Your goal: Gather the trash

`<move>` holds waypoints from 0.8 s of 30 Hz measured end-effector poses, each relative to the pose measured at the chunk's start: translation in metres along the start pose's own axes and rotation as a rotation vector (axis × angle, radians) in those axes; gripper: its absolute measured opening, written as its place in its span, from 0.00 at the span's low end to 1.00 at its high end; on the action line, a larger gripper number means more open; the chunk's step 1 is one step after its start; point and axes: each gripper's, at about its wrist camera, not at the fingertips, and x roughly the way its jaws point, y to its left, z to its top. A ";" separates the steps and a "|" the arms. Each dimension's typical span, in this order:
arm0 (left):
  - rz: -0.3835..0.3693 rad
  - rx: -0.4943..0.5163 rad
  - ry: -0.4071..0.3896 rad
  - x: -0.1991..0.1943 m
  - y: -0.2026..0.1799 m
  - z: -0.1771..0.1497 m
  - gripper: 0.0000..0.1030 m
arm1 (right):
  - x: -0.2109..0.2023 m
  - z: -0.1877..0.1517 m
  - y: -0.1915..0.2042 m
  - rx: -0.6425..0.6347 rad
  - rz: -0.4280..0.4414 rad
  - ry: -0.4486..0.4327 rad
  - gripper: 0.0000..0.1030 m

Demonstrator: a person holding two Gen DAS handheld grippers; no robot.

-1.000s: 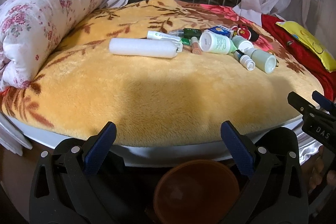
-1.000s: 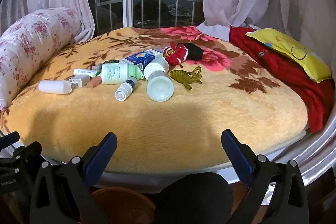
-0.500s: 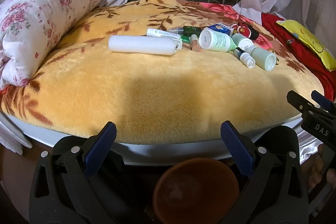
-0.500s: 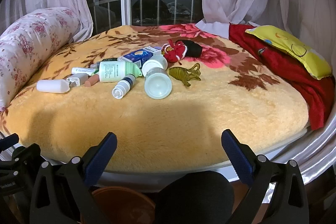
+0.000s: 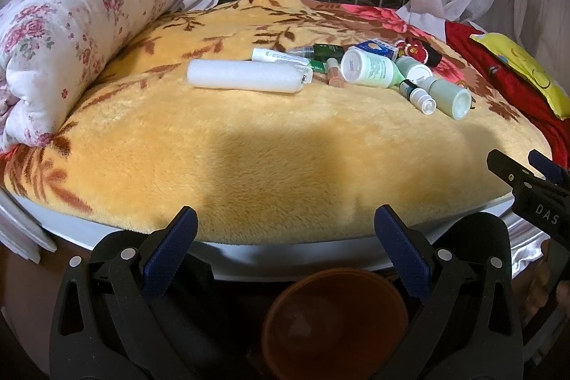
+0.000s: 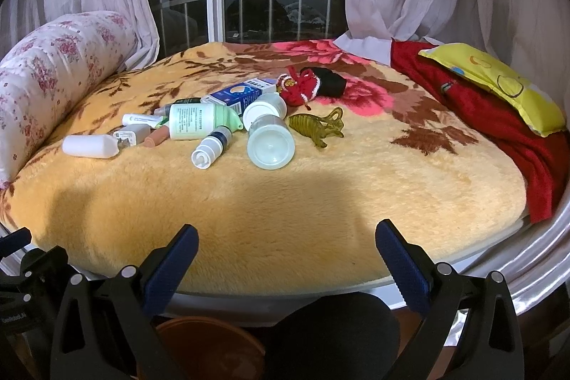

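Note:
A cluster of trash lies on the yellow blanket: a white foam roll, a white-green bottle, a small spray bottle, a pale jar, a blue box and small tubes. My left gripper is open and empty, near the bed's front edge. My right gripper is open and empty, also at the front edge; it shows at the right of the left wrist view. A brown bin sits below the left gripper.
A rolled floral quilt lies along the left. A red cloth and yellow pillow lie at the right. A red-black knitted item and an olive hair clip sit by the bottles. Window and curtains stand behind.
Both grippers have risen or tilted slightly, so the bed sits a little lower and nearer in view. Nothing on the bed has moved.

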 end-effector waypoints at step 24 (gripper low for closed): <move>0.008 0.009 0.000 0.000 0.000 0.004 0.94 | 0.006 0.006 0.000 0.001 0.018 0.003 0.95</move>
